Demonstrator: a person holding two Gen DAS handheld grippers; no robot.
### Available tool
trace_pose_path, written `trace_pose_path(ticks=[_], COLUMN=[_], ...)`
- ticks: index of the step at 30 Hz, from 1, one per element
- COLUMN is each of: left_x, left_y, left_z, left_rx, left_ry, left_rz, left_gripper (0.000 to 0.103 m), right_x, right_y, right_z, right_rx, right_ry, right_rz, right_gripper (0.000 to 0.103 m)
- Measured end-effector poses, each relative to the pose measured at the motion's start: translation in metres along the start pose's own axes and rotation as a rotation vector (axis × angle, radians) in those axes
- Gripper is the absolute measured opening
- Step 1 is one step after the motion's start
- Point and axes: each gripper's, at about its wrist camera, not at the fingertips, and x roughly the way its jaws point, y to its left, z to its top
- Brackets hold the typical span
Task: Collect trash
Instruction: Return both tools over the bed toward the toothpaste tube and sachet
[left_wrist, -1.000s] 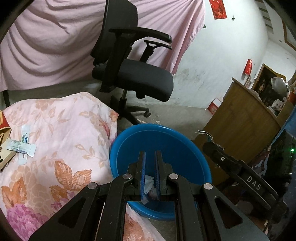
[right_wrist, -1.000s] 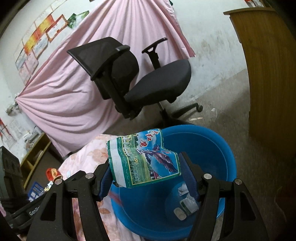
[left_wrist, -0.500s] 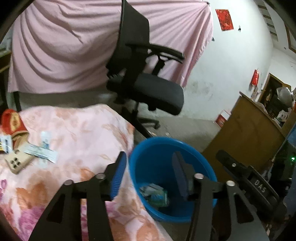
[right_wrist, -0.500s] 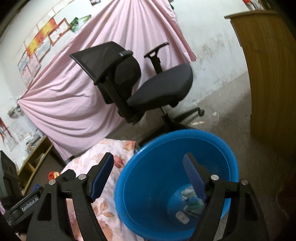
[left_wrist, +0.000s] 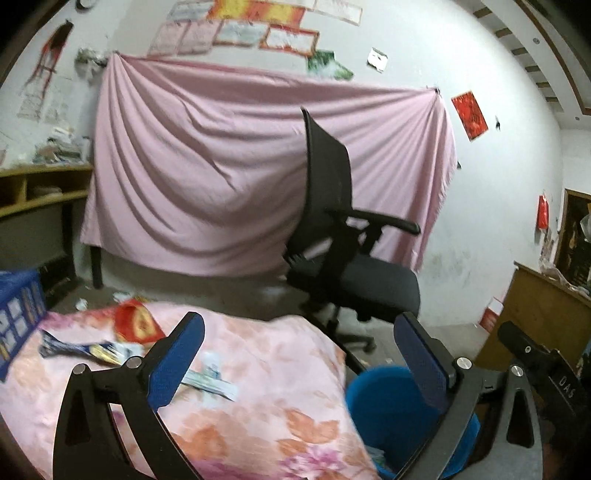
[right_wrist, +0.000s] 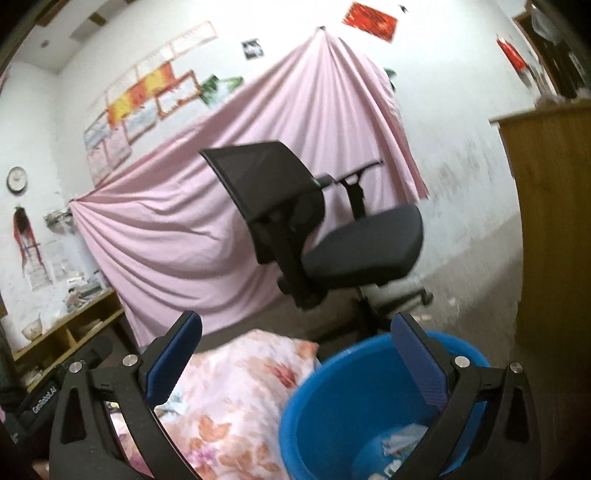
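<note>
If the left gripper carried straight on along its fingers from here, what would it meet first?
Probably the far edge of the floral cloth or the office chair beyond it; depth is unclear. The left gripper, jaws opening with nothing between them, points just over the cloth.

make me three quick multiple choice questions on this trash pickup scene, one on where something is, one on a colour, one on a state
1. Where does the basin stand?
A. on the office chair
B. on the floor beside the floral cloth
C. on the wooden shelf

2. What colour is the hanging sheet behind the chair?
A. green
B. pink
C. black

3. What is in the basin?
A. nothing
B. water
C. a few wrappers

Key: 1 B, its rim sits next to the cloth's edge, below the chair. 2 B, pink folds cover the wall in both views. 3 C, crumpled packets lie at its bottom in the right wrist view.
</note>
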Motion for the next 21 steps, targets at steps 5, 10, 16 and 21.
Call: trace_pose_path(ticks=[5, 10, 16, 21], left_x=[-0.022, -0.036, -0.053, -0.058], left_y=[0.02, 0.044, 0.077, 0.108], left_z=[0.004, 0.007, 0.007, 0.002], left_rx=[0.014, 0.021, 0.023, 0.023], left_ry=[-0.071, -0.114, -0.158, -0.167], left_rz=[0.047, 0.092, 0.158, 0.208], left_gripper=[0.101, 0.101, 0.101, 0.101], right_x=[-0.004, 0.001, 0.009, 0.02], right_y=[0.033, 0.063, 0.09, 0.113], right_z=[-0.001, -0.004, -0.015, -0.025], right_rx=[-0.065, -0.106, -0.134, -0.176], right_ry=[-0.095, -0.146, -0.157, -0.133], right_rz=[0.034, 0.065, 0.095, 0.124], right_gripper=[0.103, 0.103, 0.103, 0.103])
